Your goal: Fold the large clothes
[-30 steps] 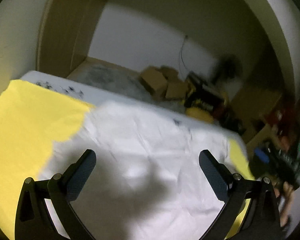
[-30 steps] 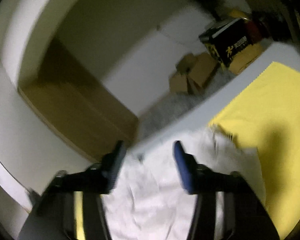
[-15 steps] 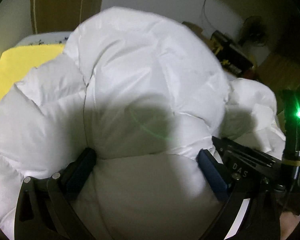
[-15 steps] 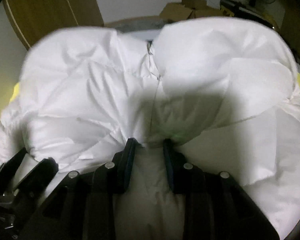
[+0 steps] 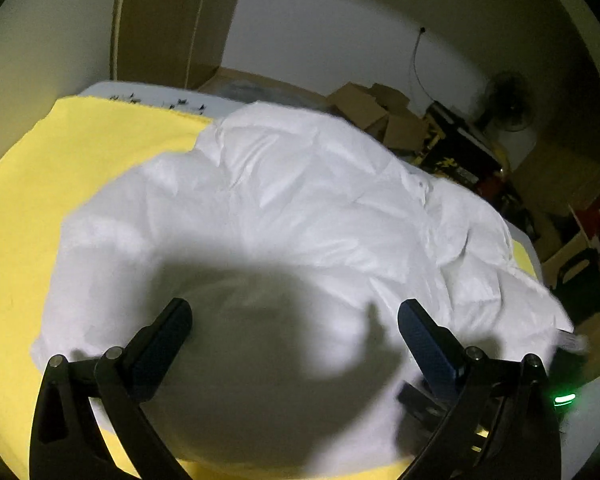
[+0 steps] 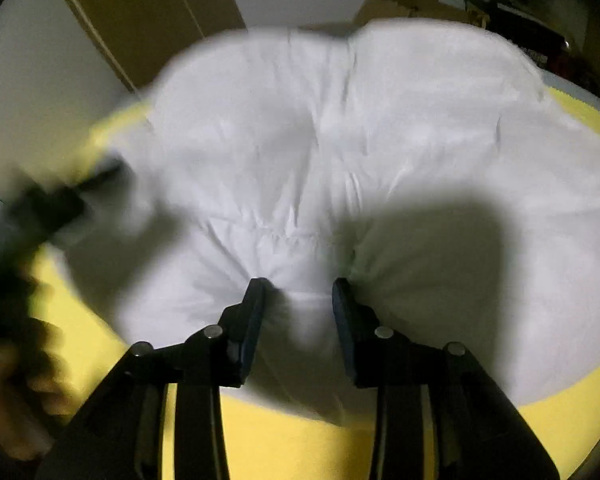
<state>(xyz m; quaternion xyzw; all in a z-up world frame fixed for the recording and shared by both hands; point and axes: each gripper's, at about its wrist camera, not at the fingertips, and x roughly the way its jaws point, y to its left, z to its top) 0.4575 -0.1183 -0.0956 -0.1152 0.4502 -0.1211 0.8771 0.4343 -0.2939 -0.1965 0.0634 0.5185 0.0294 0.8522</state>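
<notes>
White padded garment (image 5: 300,208) billowed up in a puffy mound, spread across the yellow cloth (image 5: 80,184) that covers the counter (image 5: 140,92). Quilted and crinkled all over, with seams running through it and a central seam or zip line dividing two swollen lobes in the right wrist view (image 6: 352,92). Near edge rounded and thick, lying just short of the cloth's front border; far edge reaching close to the counter's back rim. Big dark shadows of the tools thrown over the near half.

Left gripper (image 5: 294,320) hanging over the near part of the garment, jaws spread wide, nothing between the pads, released and empty. Fabric seen in the gap beneath, but whether the tips brush it cannot be told.

Right gripper (image 6: 300,292) down at the near edge, jaws narrow and easing apart, a bunched pinch of white fabric gathered between them, creases radiating out from that spot. Pads on either side of the pinch and still looking pressed against it. Blurred dark shape and a hand (image 6: 8,384) at the left edge of the right wrist view.

Cardboard boxes (image 5: 380,112) and a standing fan (image 5: 508,104) behind the counter against the wall.
</notes>
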